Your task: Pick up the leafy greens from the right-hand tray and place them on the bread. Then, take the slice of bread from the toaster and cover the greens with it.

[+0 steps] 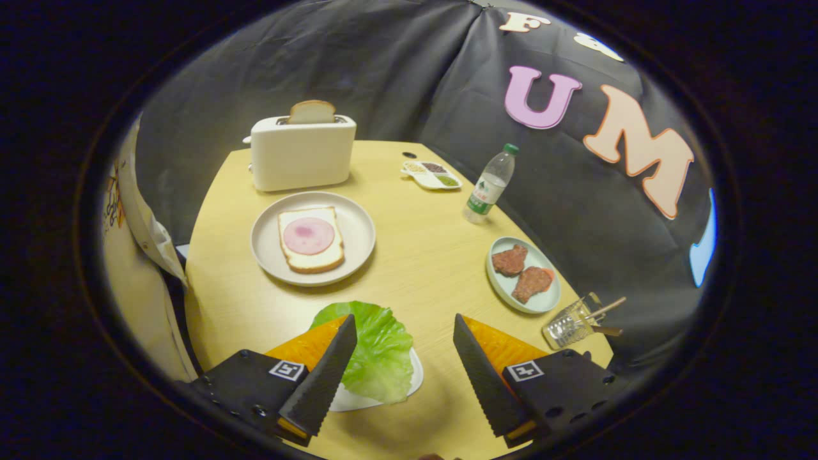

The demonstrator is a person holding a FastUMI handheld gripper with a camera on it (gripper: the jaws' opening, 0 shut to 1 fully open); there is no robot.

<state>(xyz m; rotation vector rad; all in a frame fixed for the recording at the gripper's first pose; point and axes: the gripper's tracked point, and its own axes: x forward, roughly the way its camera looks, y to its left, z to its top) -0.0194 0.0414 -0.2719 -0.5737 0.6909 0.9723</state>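
On the round wooden table (422, 255) the claw (404, 327) hangs with its two fingers spread wide, holding nothing. Its left finger (326, 370) overlaps the lettuce leaf (377, 351), which lies on a small white tray (414, 377) close below the claw; most of the leaf shows between the fingers, nearer the left one, and whether that finger touches the leaf cannot be told. Bare tabletop lies just in front of the right finger (486, 377).

Beyond the fingers, toward the left, a pale round plate (268, 255) carries a slice of bread (311, 239) topped with a white layer and a round pink slice of ham (309, 235). Behind that plate stands a white toaster (301, 153) with a second slice of bread (311, 112) sticking upright out of its slot.

Further back, near the table's far edge, sits a small divided dish (431, 176) with dark and green contents. Just right of it stands a clear plastic bottle (490, 184) with a green cap. Nearer, beyond the right finger, a light blue oval plate (537, 303) holds two brown meat patties (521, 271) side by side. A clear glass (569, 326) with thin sticks in it lies tilted at the table's right edge, close to that plate.
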